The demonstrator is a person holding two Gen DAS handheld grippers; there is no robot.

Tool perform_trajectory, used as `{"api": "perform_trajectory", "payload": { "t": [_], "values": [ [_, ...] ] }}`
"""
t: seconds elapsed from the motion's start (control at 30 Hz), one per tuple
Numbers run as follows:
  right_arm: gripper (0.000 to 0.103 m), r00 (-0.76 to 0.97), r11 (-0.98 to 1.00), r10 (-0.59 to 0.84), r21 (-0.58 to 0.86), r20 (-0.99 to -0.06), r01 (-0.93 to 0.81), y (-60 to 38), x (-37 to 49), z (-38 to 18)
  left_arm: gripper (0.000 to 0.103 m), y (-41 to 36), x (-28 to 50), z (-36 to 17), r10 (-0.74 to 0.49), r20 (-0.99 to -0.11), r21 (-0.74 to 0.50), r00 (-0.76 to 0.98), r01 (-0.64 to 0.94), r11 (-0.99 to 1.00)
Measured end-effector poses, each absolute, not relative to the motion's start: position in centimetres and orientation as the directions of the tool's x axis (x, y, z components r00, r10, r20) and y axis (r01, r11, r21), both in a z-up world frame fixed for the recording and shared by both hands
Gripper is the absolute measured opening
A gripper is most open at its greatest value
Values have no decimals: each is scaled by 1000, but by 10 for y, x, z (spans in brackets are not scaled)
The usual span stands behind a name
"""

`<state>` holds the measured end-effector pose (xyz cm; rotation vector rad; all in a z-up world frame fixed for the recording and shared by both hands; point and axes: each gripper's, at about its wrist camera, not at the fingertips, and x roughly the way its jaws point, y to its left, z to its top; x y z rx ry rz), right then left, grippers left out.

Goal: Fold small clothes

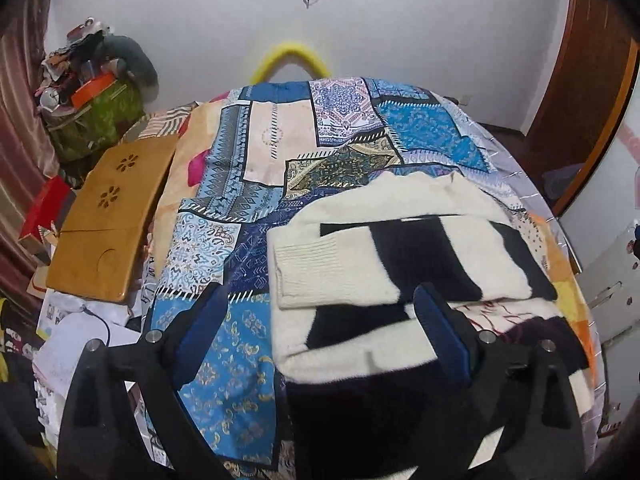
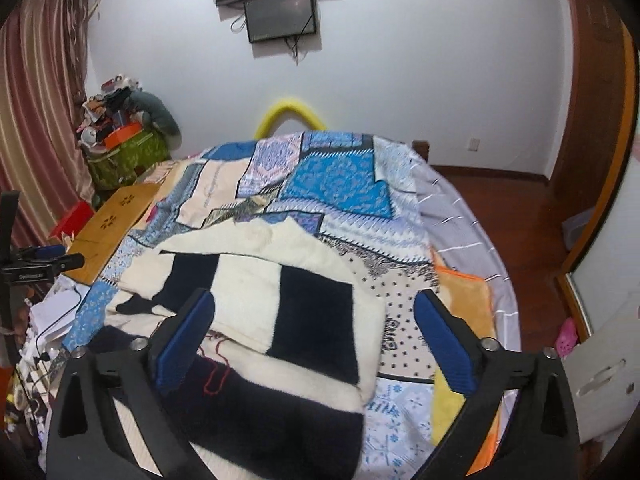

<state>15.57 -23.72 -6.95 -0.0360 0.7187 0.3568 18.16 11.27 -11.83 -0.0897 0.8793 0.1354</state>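
Note:
A cream and black block-patterned sweater [image 1: 400,248] lies on the patchwork bedspread [image 1: 256,168], with one ribbed-cuff sleeve [image 1: 308,276] folded across its body. My left gripper [image 1: 320,320] hovers above the sweater's near edge, jaws wide apart and nothing between the blue pads. In the right wrist view the same sweater [image 2: 256,292] spreads below my right gripper [image 2: 316,332], which is also open and holds nothing. A red thread [image 2: 214,376] shows on the fabric near the left finger.
A wooden lap tray [image 1: 108,224] rests at the bed's left side beside papers and a cable [image 1: 76,344]. A green basket heaped with clutter [image 1: 96,116] stands by the curtain. A yellow foam-wrapped rail [image 2: 290,114] marks the far end. Wooden floor [image 2: 520,232] lies right.

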Motion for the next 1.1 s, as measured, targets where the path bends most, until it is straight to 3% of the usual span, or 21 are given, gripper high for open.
{"api": "perform_trajectory", "payload": {
  "t": [0.23, 0.6, 0.93, 1.03, 1.1],
  "values": [
    [100, 676, 941, 273, 45, -684, -334, -245, 138, -80, 95, 111, 158, -127, 57, -789, -56, 612, -165, 985],
    [100, 510, 952, 278, 165, -814, -256, -265, 130, -154, 95, 130, 142, -193, 43, -880, -88, 474, -250, 964],
    [100, 373, 944, 319, 257, -871, -207, -271, 127, -206, 95, 140, 141, -240, -70, -928, -194, 367, -314, 929],
    [98, 351, 934, 349, 291, -869, -206, -268, 128, -214, 95, 137, 142, -244, -98, -926, -220, 364, -311, 925],
    [86, 350, 924, 376, 320, -858, -208, -268, 128, -214, 95, 135, 142, -245, -122, -922, -243, 366, -306, 920]
  ]
}}
